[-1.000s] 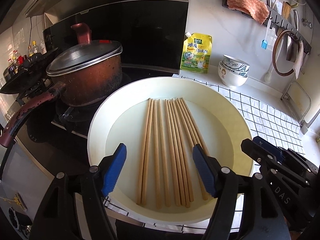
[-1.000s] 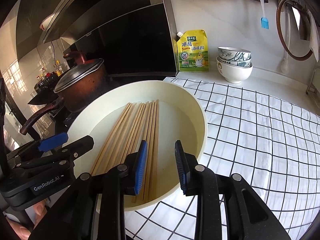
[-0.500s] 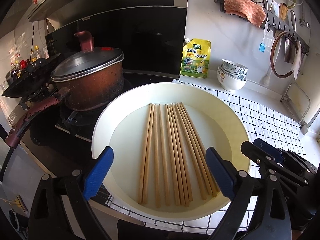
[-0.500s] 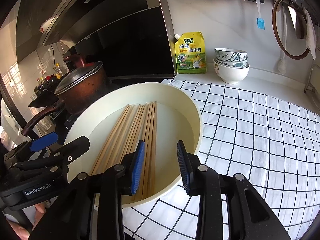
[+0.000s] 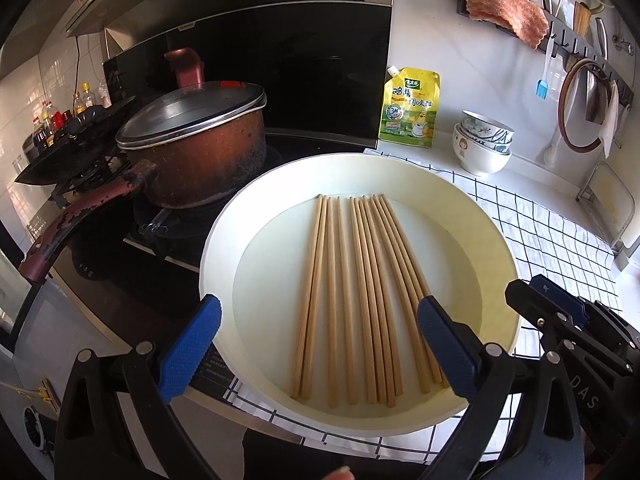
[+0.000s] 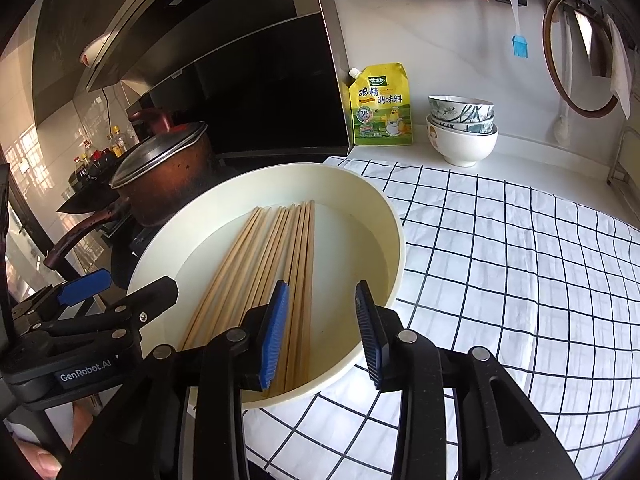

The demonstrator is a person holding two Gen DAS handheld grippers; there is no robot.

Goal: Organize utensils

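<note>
Chopsticks (image 5: 360, 296) looking like bare matt wood. Cream basin (image 5: 496, 240) showing smooth, slightly glossy plastic. Pot (image 5: 208, 160) wearing scorched, rough metal; lid (image 5: 188, 112) shining dully. Checked cloth (image 6: 520, 264) lying wrinkled, matt. Gripper pads (image 6: 274, 336) showing ribbed blue plastic.

A cream round basin (image 6: 394, 216) sits on a white checked cloth (image 6: 520, 264). Wooden chopsticks (image 6: 276, 264) lie side by side inside the basin. The right claw (image 6: 320, 332) hovers over the basin's near rim, its blue pads apart and empty. The left claw (image 6: 116, 292) is at the basin's left edge. Behind the basin stand a yellow pouch (image 6: 380, 106) and stacked bowls (image 6: 462, 132); a brown lidded pot (image 6: 168, 176) is behind it to the left.
</note>
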